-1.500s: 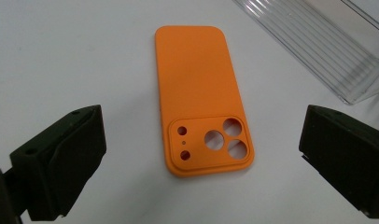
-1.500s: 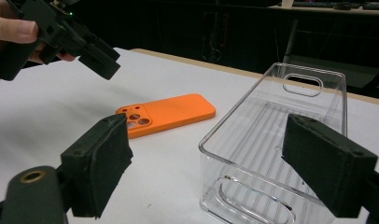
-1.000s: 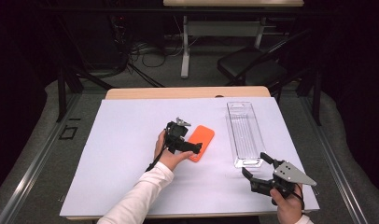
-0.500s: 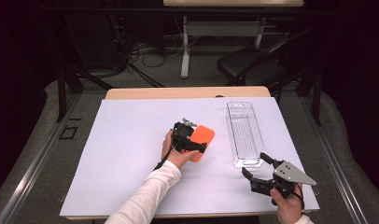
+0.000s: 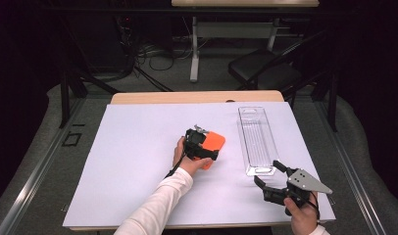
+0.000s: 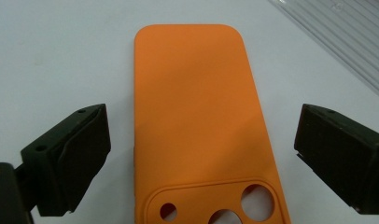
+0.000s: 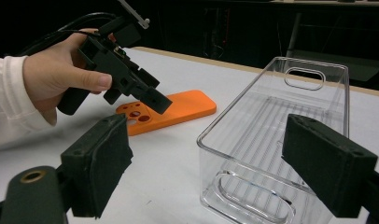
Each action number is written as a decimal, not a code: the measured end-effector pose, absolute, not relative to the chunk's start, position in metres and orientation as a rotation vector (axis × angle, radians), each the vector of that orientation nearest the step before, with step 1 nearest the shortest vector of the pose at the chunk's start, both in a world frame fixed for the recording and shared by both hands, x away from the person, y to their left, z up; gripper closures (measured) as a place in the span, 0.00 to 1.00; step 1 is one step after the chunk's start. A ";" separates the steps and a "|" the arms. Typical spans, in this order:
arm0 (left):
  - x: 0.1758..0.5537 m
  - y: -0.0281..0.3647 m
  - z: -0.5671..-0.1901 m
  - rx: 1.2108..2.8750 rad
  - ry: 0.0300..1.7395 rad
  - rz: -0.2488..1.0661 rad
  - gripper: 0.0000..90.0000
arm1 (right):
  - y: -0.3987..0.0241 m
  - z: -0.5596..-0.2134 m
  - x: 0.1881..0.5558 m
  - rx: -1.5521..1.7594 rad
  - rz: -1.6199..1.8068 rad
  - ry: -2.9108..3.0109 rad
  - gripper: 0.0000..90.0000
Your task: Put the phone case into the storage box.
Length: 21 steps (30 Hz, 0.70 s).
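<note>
An orange phone case [image 5: 216, 141] [image 6: 197, 116] [image 7: 183, 108] lies flat on the white table cover, back side up, its camera cut-outs at the end nearest my left hand. My left gripper [image 5: 207, 147] [image 6: 201, 121] [image 7: 136, 100] hovers low over that end. It is open, one jaw on each side of the case and apart from its edges. A clear plastic tray [image 5: 257, 139] [image 7: 313, 74] lies empty to the right of the case. My right gripper [image 5: 269, 174] [image 7: 206, 130] is open and holds nothing, just short of the tray's near end.
The white cover [image 5: 133, 147] spreads over the table, with a strip of wooden tabletop [image 5: 197, 97] at the far edge. Beyond it are a dark chair [image 5: 265, 68], cables and a table leg on the floor. Bare cover lies left of the case.
My left gripper has moved right and down over the case's near end, so its jaws now straddle the case. The right gripper and the tray have kept still.
</note>
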<state>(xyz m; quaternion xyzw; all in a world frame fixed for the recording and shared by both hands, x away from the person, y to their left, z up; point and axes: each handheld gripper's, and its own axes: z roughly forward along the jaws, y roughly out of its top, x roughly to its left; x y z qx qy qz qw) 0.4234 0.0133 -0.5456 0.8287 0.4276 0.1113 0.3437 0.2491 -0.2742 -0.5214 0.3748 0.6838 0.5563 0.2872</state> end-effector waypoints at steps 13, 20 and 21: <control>0.427 0.007 -0.554 2.175 1.122 0.300 0.05 | -0.274 -0.521 0.249 1.002 1.485 1.832 0.16; 0.429 0.003 -0.558 2.186 1.121 0.302 0.05 | -0.274 -0.522 0.249 1.001 1.486 1.836 0.16; 0.429 0.002 -0.558 2.186 1.125 0.309 0.05 | -0.274 -0.522 0.249 1.001 1.486 1.836 0.16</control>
